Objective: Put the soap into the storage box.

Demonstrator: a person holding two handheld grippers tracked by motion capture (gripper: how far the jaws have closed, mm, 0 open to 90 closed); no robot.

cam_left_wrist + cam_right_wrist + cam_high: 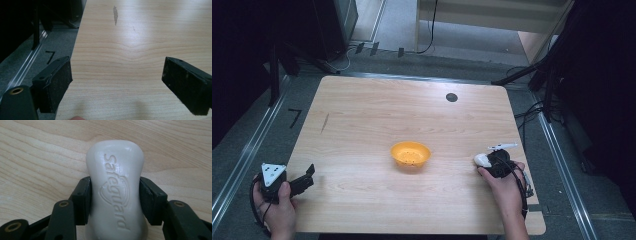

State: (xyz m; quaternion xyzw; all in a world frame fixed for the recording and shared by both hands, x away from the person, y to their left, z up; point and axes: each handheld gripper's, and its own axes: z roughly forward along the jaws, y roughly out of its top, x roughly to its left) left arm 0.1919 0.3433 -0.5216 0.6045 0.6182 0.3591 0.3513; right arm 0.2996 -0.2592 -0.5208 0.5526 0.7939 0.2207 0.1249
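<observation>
My left gripper (308, 176) was a matte black tool with a grey three-cornered plate (272, 173) on top, dotted with small dark holes, and a black cable (256, 202) looped from its back. Its two jaws were blocky black bars faced with rough, scuffed pads (63, 80), and a brass-ringed screw hole (16, 90) sat in the linkage. My right gripper (115, 197) was the same black make, with brass-ringed pivots (63, 203) on its angular arms and small screw holes along the jaw edges. A thin black cable (523, 190) trailed beside it. My forearms were bare, with no sleeves.
</observation>
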